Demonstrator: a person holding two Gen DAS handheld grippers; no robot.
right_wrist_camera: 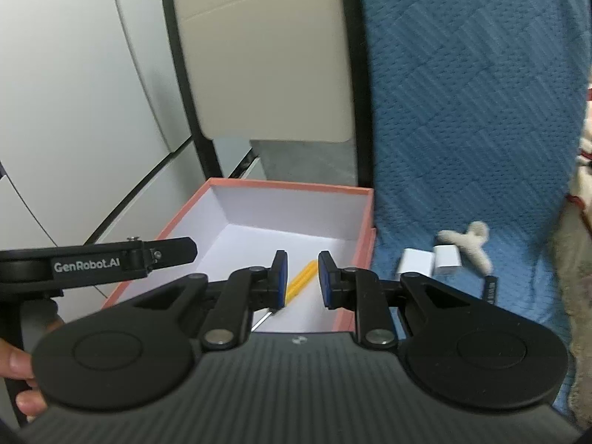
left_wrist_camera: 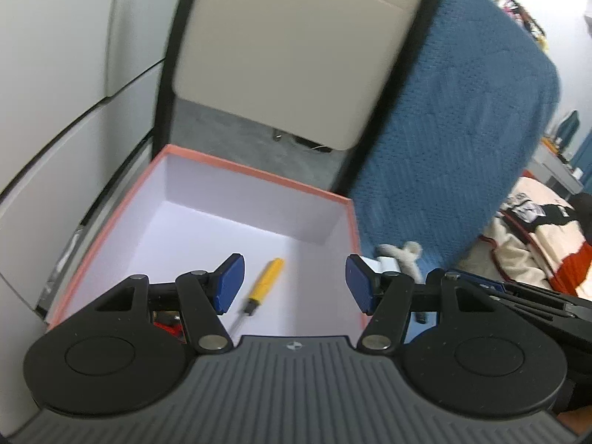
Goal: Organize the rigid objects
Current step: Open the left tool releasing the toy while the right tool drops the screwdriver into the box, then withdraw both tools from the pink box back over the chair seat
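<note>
A yellow-handled screwdriver (left_wrist_camera: 264, 283) lies on the white floor of an open box with a salmon rim (left_wrist_camera: 259, 174). My left gripper (left_wrist_camera: 295, 284) hangs above the box's near side, open, its blue pads wide apart with nothing between them. In the right wrist view, my right gripper (right_wrist_camera: 303, 280) is also over the box (right_wrist_camera: 292, 184). Its pads stand a narrow gap apart and hold nothing. The screwdriver (right_wrist_camera: 301, 277) shows through that gap, down inside the box. Two white charger blocks (right_wrist_camera: 416, 262) lie on the blue blanket (right_wrist_camera: 462, 129) just right of the box.
A small grey plush toy (right_wrist_camera: 470, 244) and a black strap-like piece (right_wrist_camera: 489, 288) lie beside the chargers. A beige chair back (left_wrist_camera: 296, 48) stands behind the box, with white cabinet fronts (left_wrist_camera: 55, 92) to the left. A person's fingers (right_wrist_camera: 14, 366) grip the left tool's handle.
</note>
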